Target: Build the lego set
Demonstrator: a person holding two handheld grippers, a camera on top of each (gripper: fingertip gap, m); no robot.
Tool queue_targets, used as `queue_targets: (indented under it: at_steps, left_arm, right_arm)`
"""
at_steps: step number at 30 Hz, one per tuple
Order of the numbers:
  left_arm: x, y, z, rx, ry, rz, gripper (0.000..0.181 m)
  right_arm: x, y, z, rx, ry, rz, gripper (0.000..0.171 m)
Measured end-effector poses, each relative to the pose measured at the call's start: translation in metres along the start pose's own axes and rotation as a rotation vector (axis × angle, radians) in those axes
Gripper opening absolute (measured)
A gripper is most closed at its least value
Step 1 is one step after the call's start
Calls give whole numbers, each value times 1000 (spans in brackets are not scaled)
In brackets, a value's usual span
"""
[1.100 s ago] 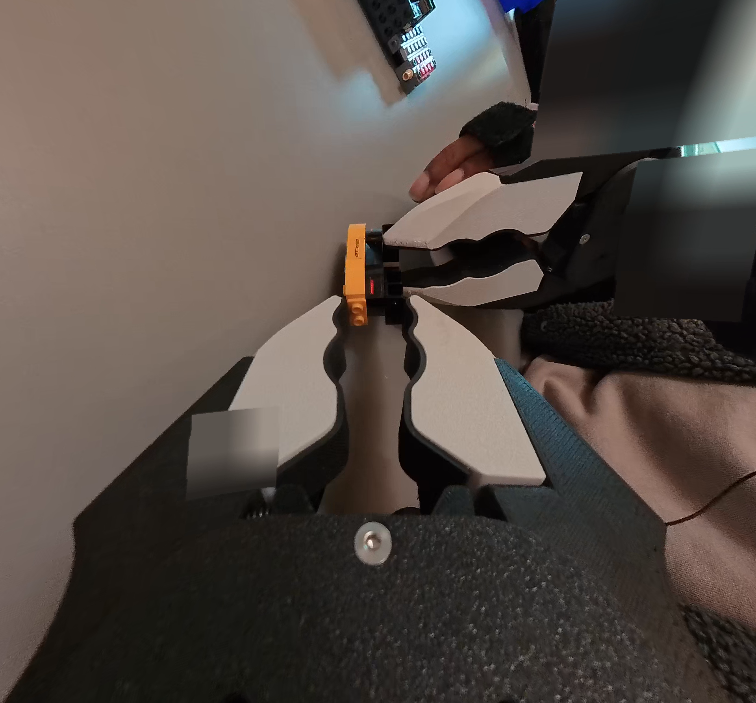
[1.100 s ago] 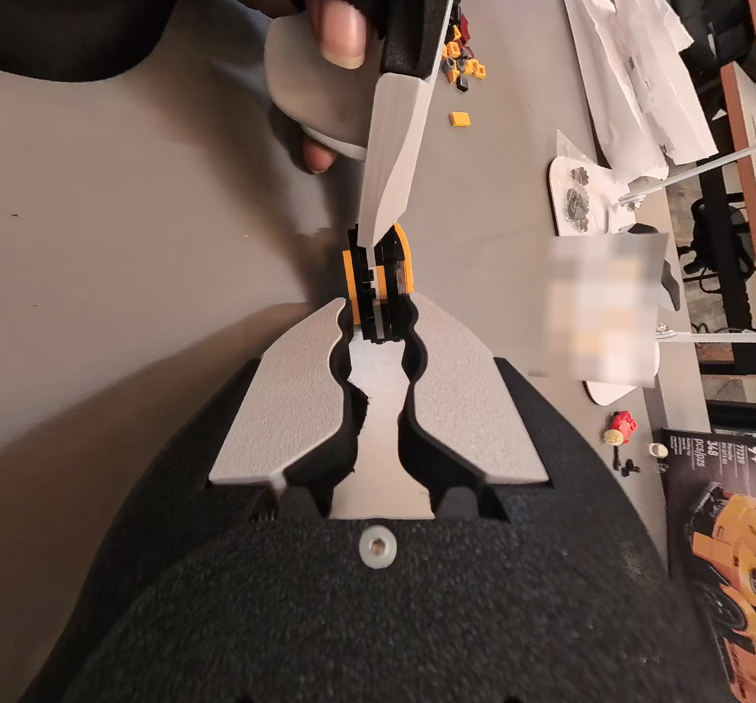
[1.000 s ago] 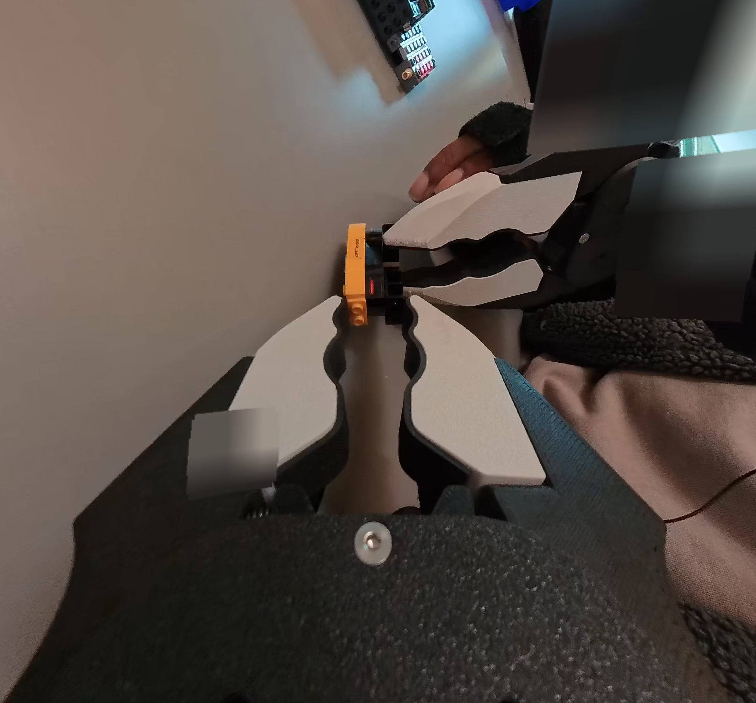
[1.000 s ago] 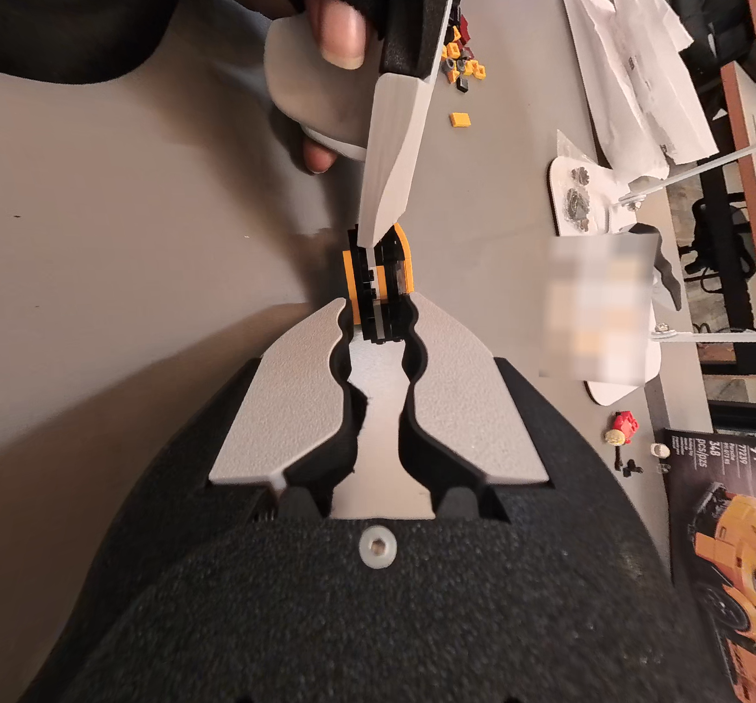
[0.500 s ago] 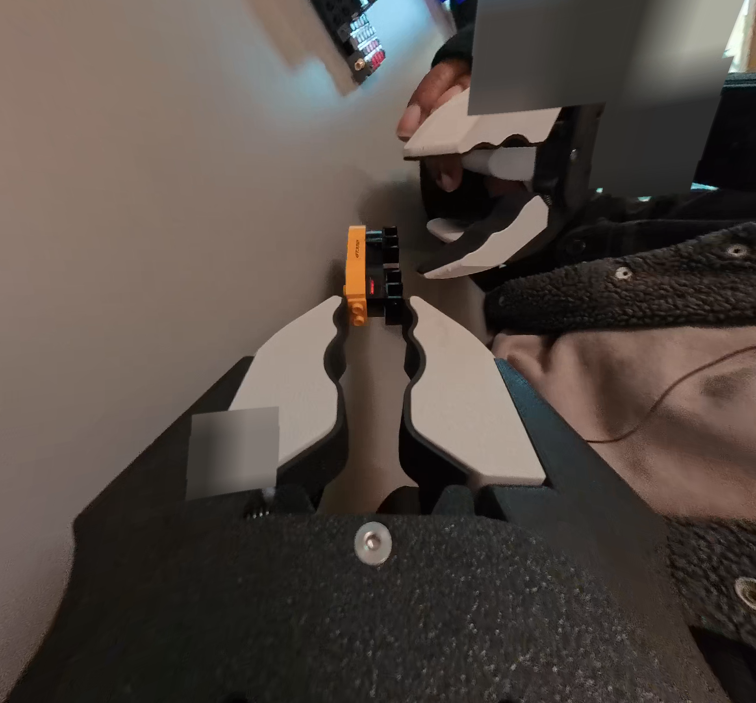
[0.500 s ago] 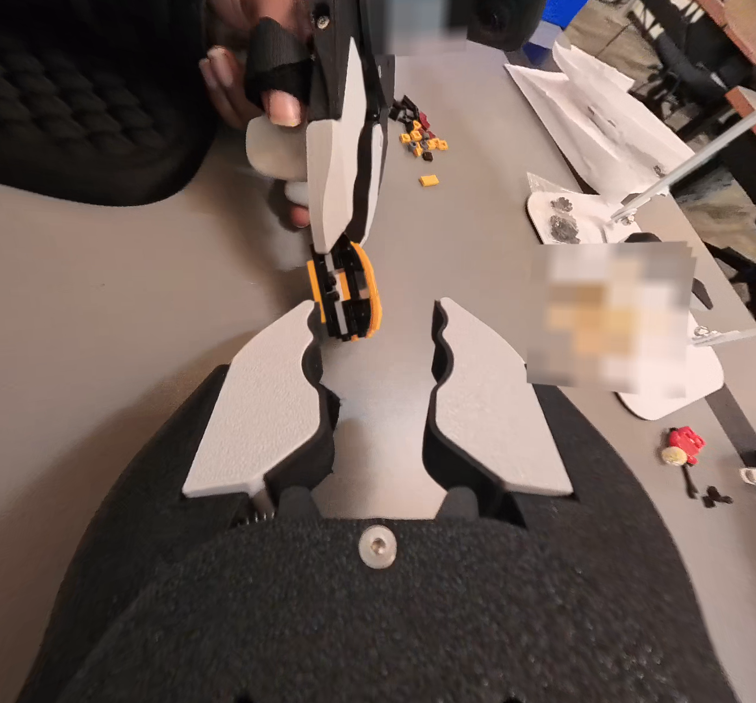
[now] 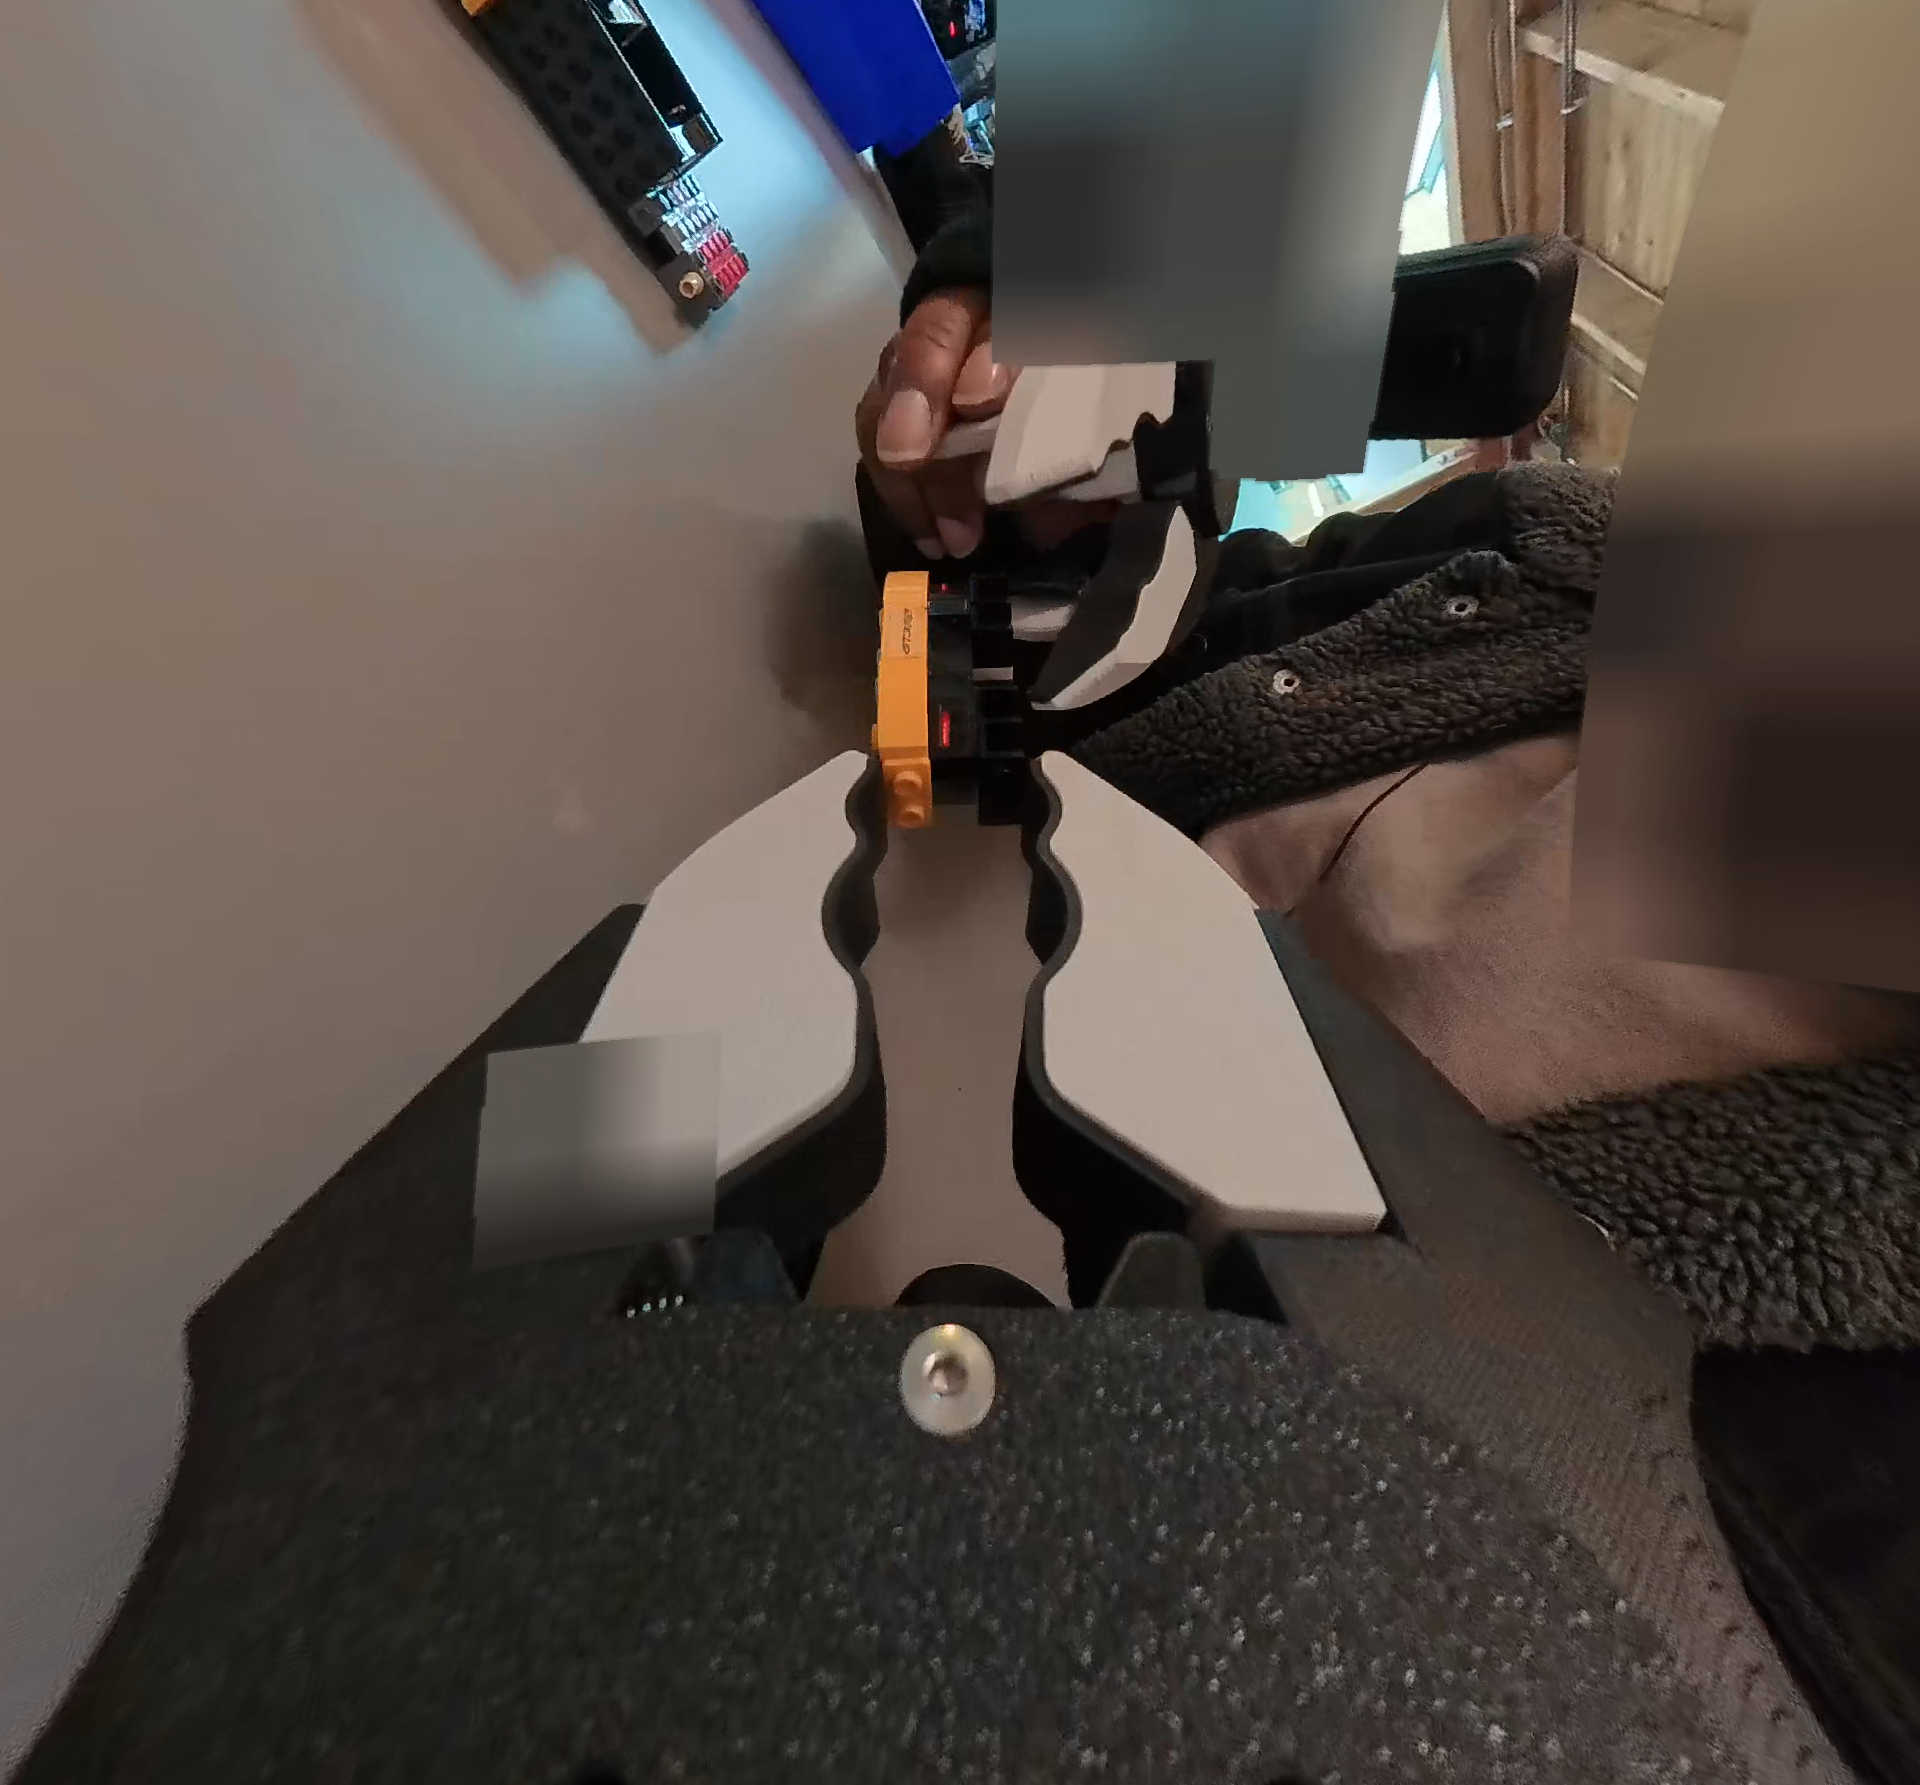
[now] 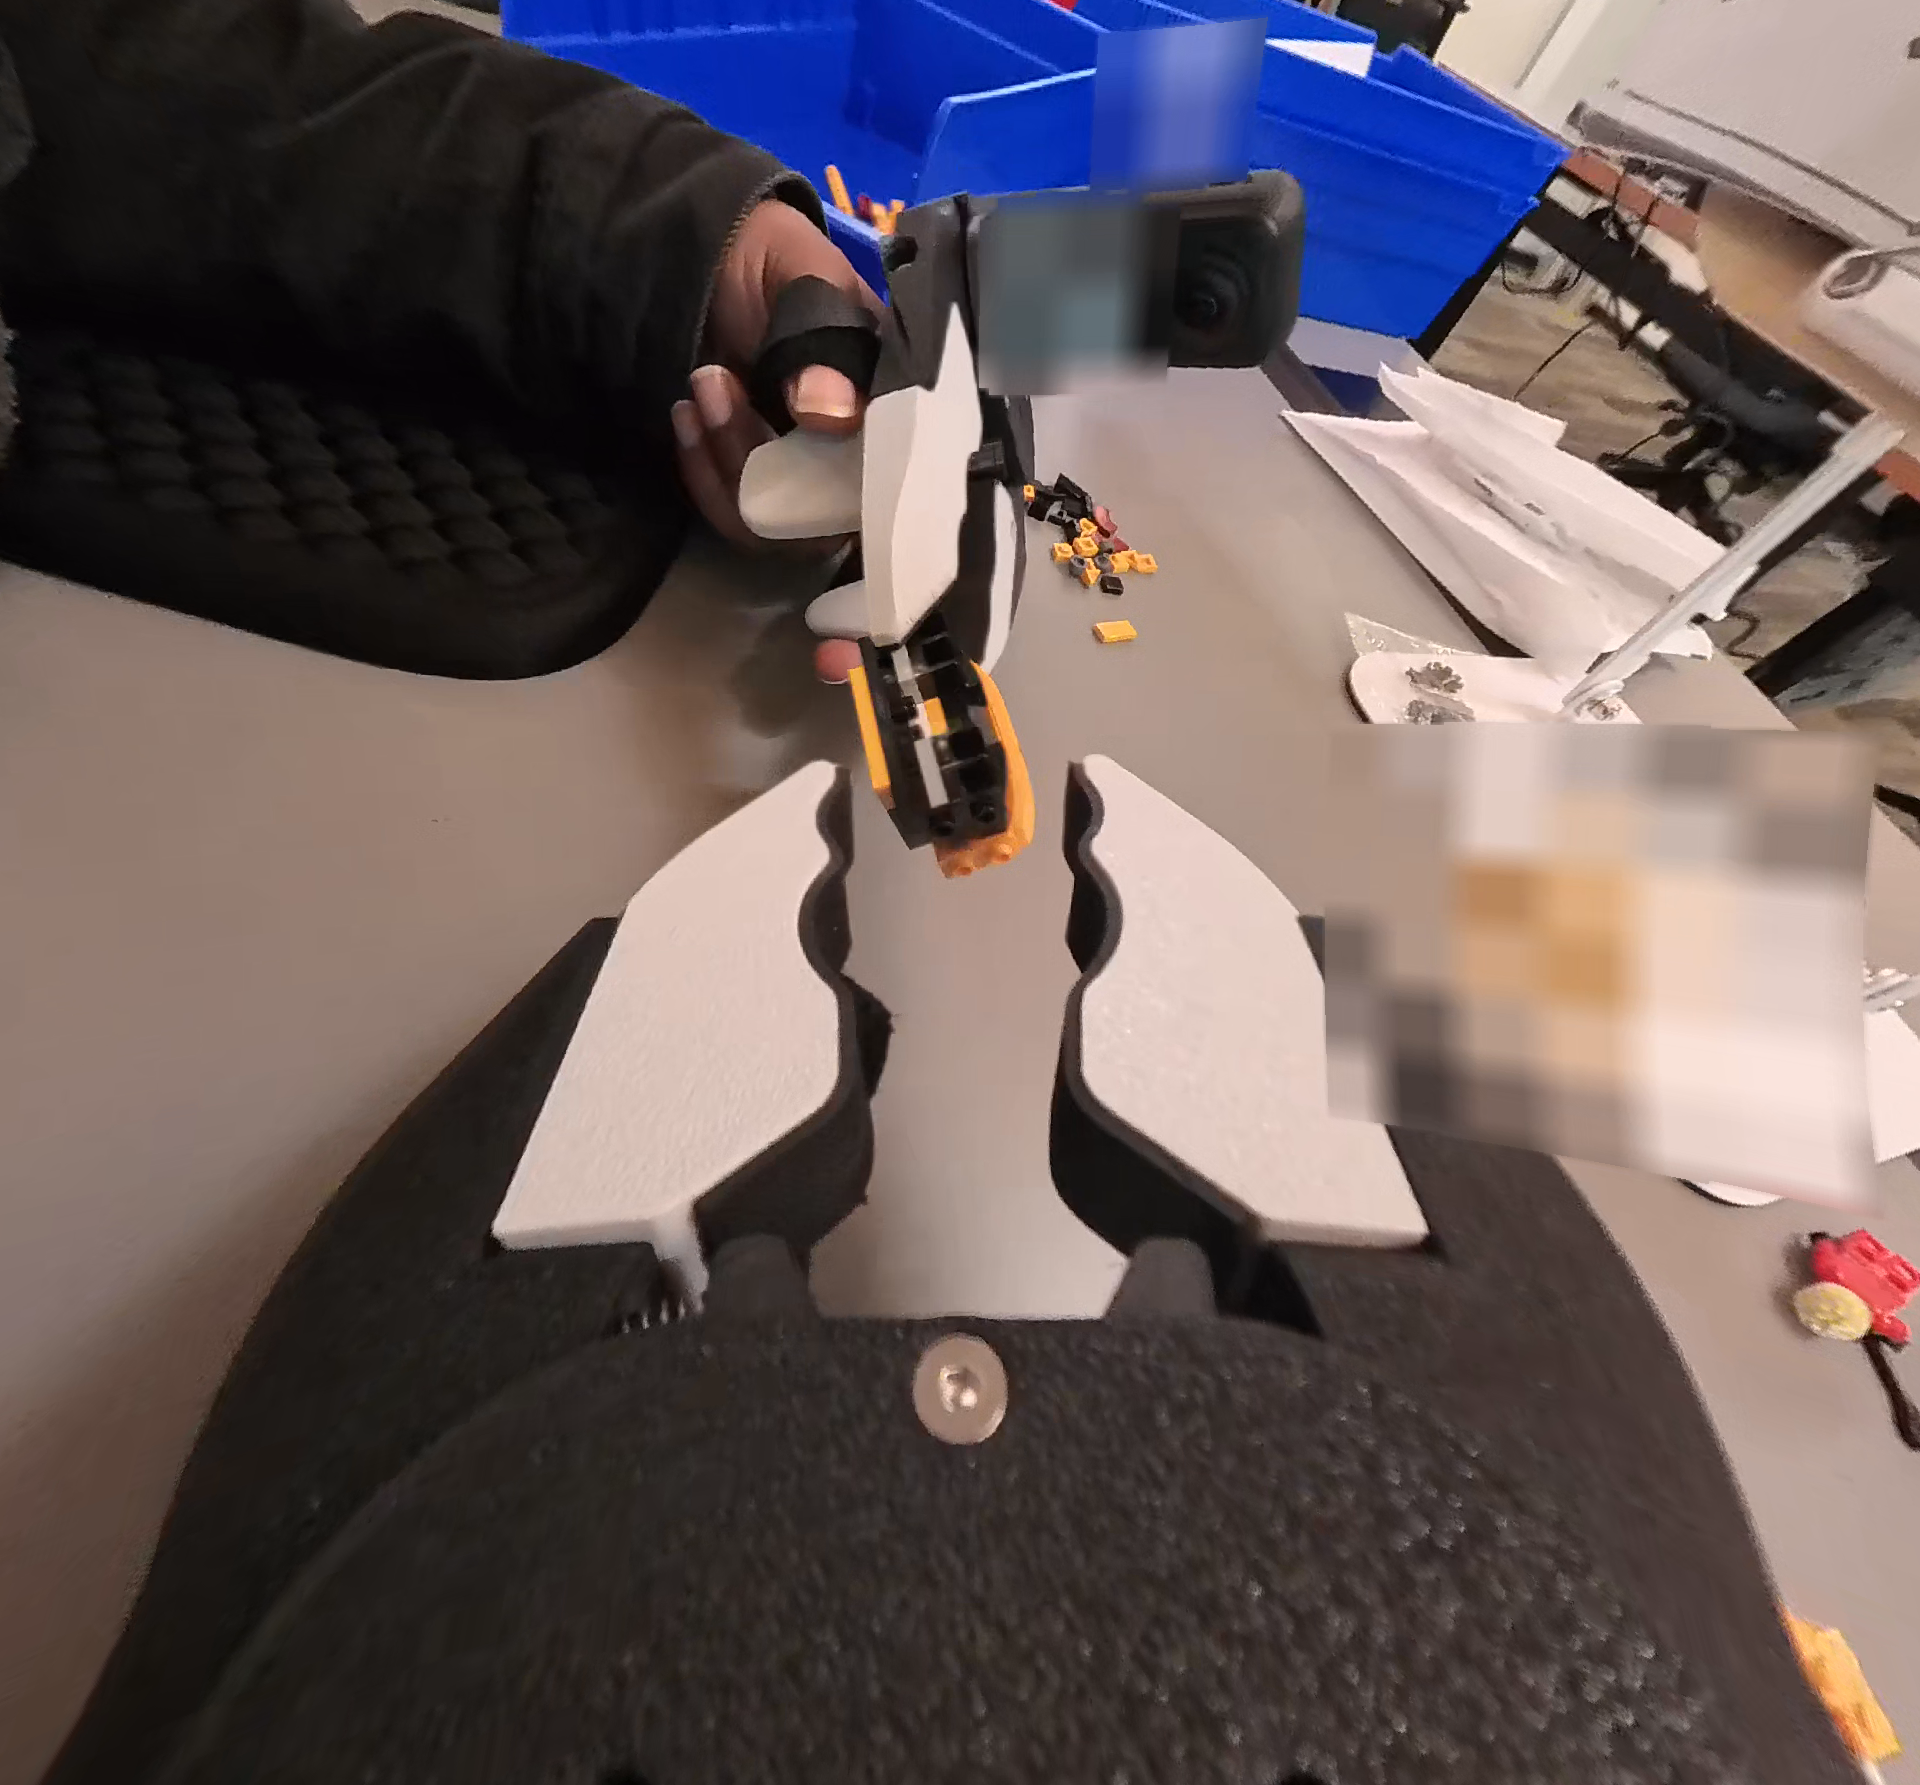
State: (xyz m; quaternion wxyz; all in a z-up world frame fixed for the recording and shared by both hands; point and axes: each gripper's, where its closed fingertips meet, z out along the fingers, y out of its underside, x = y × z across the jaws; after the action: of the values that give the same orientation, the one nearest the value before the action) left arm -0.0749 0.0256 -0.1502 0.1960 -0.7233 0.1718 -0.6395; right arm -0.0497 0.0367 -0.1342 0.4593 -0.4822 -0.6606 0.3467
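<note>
A small orange and black lego sub-assembly [image 7: 904, 686] is clamped at one end in my left gripper [image 7: 951, 779], which is shut on it and holds it above the grey table [image 7: 364, 592]. In the right wrist view the same assembly [image 8: 940, 759] hangs from the left gripper [image 8: 940, 639]. Its free end sits between the fingertips of my right gripper [image 8: 956, 779], which is open and does not touch it. The right gripper [image 7: 1023, 592] also shows open just beyond the assembly in the left wrist view.
A long black lego chassis with an orange end [image 7: 582, 73] lies farther off on the table. A pile of loose small pieces [image 8: 1091, 551], white paper sheets [image 8: 1507, 509], a white plate of small parts [image 8: 1434, 686] and a red and yellow piece [image 8: 1860, 1288] lie to the right. Blue bins [image 8: 935, 52] stand behind. The grippers' ends are close to 4 centimetres from one another.
My right gripper has opened, let go of the assembly and drawn back a little. My left gripper still holds the assembly, now lifted and tilted.
</note>
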Motion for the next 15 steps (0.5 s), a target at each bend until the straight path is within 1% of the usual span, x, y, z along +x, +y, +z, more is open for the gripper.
queue_targets:
  at_steps: [2,10,15]
  left_arm:
    - [-1,0,0,1,-8,-6,25]
    - [-4,0,0,10,-15,-38,25]
    - [-6,0,1,7,-24,-53,25]
  right_arm:
    - [-2,1,2,-6,1,-17,35]
    - [-4,9,7,-35,-2,-18,35]
    - [-5,10,8,-38,9,-52,32]
